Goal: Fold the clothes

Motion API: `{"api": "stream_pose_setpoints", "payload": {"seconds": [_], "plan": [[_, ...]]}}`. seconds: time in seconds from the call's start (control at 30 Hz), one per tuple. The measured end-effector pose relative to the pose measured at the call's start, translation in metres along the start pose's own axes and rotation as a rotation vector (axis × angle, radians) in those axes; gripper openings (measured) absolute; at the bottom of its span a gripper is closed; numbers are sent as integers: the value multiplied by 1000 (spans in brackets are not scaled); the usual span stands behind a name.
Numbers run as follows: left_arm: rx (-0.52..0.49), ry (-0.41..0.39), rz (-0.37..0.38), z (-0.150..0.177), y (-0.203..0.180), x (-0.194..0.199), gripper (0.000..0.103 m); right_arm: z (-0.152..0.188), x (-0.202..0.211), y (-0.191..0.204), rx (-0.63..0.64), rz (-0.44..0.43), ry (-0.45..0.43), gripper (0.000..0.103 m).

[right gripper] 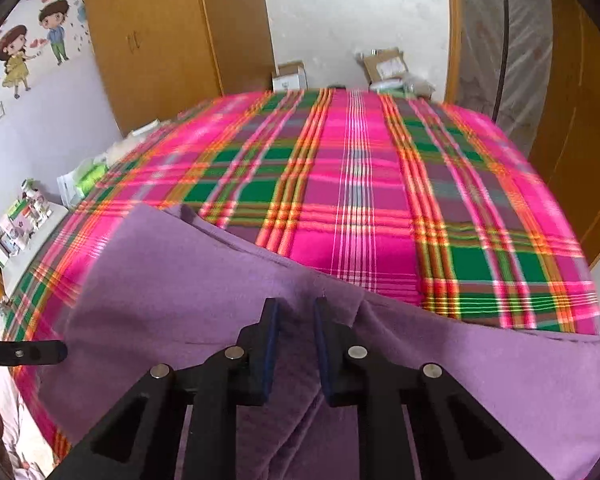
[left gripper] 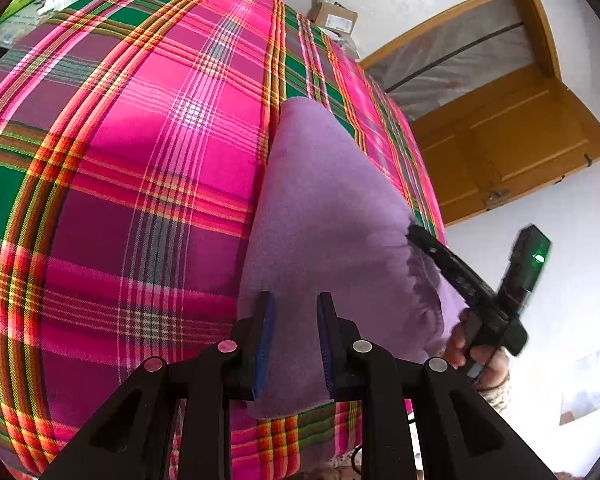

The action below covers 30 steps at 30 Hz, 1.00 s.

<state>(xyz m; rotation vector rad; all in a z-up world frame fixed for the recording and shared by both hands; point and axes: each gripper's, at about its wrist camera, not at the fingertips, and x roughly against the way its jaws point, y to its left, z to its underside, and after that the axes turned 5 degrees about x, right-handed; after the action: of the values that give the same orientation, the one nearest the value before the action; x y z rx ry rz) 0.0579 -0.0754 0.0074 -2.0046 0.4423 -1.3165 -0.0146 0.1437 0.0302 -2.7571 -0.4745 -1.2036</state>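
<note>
The purple cloth (right gripper: 172,304) lies on the bed with the pink and green checked cover (right gripper: 360,184), at the near edge of the bed, close to me. I cannot see all of it. In the right wrist view my own gripper covers its middle, and the picture cuts off its near end and its right side. I cannot tell what kind of clothing it is. It is soft, fuzzy and plain purple. It looks doubled over, with one layer on top of another and a few deep creases.

In the left wrist view the purple cloth (left gripper: 332,208) rises off the cover in a tall pointed shape.

My left gripper (left gripper: 296,340) has its blue pads a little apart, with cloth showing in the gap. I cannot tell if it is pinching the cloth. My right gripper (right gripper: 296,344) looks the same, and there too I cannot tell. From the left wrist view I see the right gripper (left gripper: 414,234) with its tip pushed against the cloth's edge, with a hand (left gripper: 476,356) holding its handle.

Behind the bed stand cardboard boxes (right gripper: 384,64), partly hidden by the cover.
</note>
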Motion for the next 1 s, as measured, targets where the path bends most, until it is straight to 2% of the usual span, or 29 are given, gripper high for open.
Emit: {"api": "stream_pose_setpoints", "payload": {"seconds": [0.1, 0.2, 0.27, 0.4, 0.5, 0.57, 0.63, 0.67, 0.83, 0.93, 1.0], "plan": [[-4, 0, 1, 2, 1, 3, 22, 14, 22, 15, 24, -51, -38, 17], [-16, -2, -2, 5, -2, 3, 22, 41, 37, 32, 61, -48, -52, 18], [-22, -1, -5, 7, -2, 3, 21, 57, 40, 37, 57, -26, -46, 18], [-38, -2, -11, 9, -4, 3, 22, 77, 37, 46, 80, 41, -91, 18], [-38, 2, -17, 9, -6, 5, 22, 76, 42, 54, 106, 89, -84, 18], [-39, -1, -13, 10, -5, 6, 22, 74, 54, 60, 109, 55, -128, 18], [-43, -2, -12, 12, -4, 7, 22, 79, 53, 65, 118, 35, -115, 19], [-45, -2, -12, 14, -4, 7, 22, 83, 49, 67, 123, 38, -93, 19], [-72, 4, -15, 19, -3, 11, 22, 100, 50, 74, 150, 99, -119, 19], [-81, 8, -12, 22, -1, 13, 22, 101, 59, 78, 142, 76, -127, 19], [-85, 12, -7, 22, 2, 14, 22, 104, 55, 79, 157, 83, -100, 20]]}}
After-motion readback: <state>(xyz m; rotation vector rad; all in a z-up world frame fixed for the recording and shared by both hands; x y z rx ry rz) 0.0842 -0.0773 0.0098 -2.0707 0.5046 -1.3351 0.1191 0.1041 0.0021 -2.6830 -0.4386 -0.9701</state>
